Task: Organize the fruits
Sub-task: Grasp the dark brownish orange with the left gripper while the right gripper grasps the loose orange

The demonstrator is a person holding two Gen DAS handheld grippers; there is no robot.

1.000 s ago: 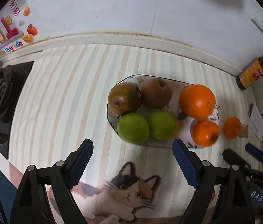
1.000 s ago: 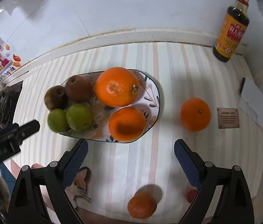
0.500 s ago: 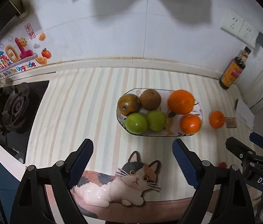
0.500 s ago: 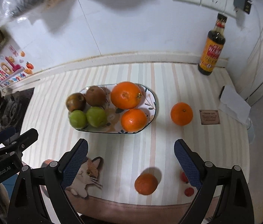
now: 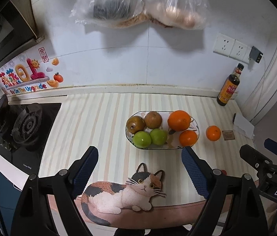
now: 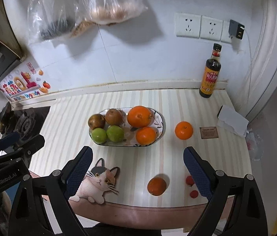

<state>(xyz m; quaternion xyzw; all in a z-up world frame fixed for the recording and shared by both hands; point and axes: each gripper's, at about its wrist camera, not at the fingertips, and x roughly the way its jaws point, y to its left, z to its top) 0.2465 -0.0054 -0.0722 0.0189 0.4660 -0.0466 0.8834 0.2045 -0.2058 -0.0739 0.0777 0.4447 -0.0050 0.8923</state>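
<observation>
An oval patterned plate [image 5: 195, 128] [image 6: 163, 126] on the striped counter holds two brown fruits, two green fruits and two oranges. A loose orange [image 5: 213, 133] [image 6: 184, 130] lies right of the plate. Another orange [image 6: 156, 186] and two small red fruits [image 6: 189, 180] lie near the counter's front edge. My left gripper [image 5: 139, 167] is open and empty, held back above the front edge. My right gripper [image 6: 138, 167] is open and empty, also held back from the fruit.
A gas stove [image 5: 23, 126] is at the left. A soy sauce bottle [image 6: 210, 74] stands at the back right by the wall. A cat-shaped mat [image 5: 124, 192] lies at the front. A small brown card [image 6: 208, 132] and white paper [image 6: 232, 121] lie at the right. Plastic bags [image 5: 138, 4] hang on the wall.
Both grippers have pulled back and up from the plate, so the view widens to the whole counter and wall. Both stay open and empty. The fruit has not moved.
</observation>
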